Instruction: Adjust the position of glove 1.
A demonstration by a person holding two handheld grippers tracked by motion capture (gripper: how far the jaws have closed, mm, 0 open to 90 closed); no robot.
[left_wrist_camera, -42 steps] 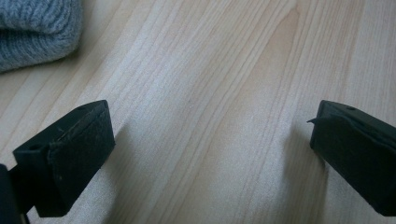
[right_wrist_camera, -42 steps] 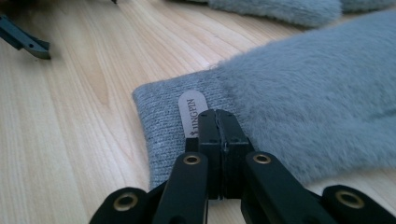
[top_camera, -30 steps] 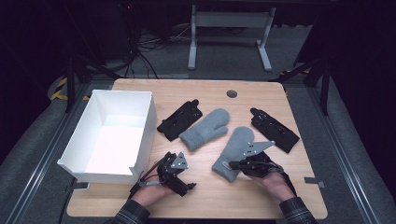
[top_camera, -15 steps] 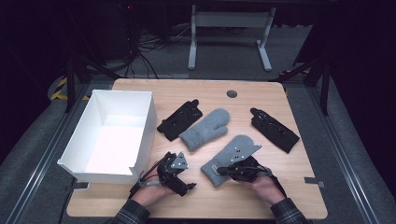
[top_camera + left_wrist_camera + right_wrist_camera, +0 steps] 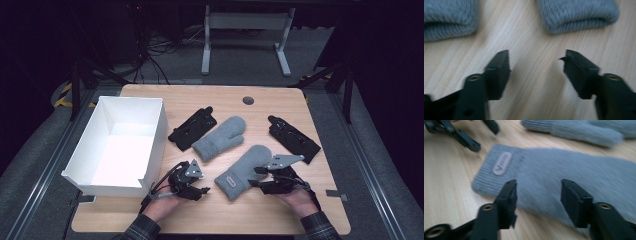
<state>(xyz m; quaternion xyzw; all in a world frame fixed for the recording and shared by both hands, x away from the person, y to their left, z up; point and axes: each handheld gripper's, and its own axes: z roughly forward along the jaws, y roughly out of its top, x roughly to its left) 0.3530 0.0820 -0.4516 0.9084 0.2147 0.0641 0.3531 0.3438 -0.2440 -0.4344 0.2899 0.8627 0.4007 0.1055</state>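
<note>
Compared with the earlier pictures, the near grey knitted mitten has been pulled from the right part of the wooden surface toward its middle, and it now lies flat with its cuff pointing to the person. The right tongs held this mitten tightly before; their jaws have just been opening and now stand apart, one above the cuff and one above the fluffy body, without pressing on the wool. The left tongs were fully spread a moment ago and have just been closing part of the way; they are still released, with only bare wood between the jaws. The left hand has stayed at its place beside the white open box.

On the cuff of the near mitten there is a small pale patch with a logo and some letters, but the right gripper view is blurred and I cannot read them.

The second grey knitted mitten lies farther away, just beside the first one, between two flat black gloves. In the left gripper view the two mittens are cut off at the upper edge, so I see only their grey ribbed ends.
</note>
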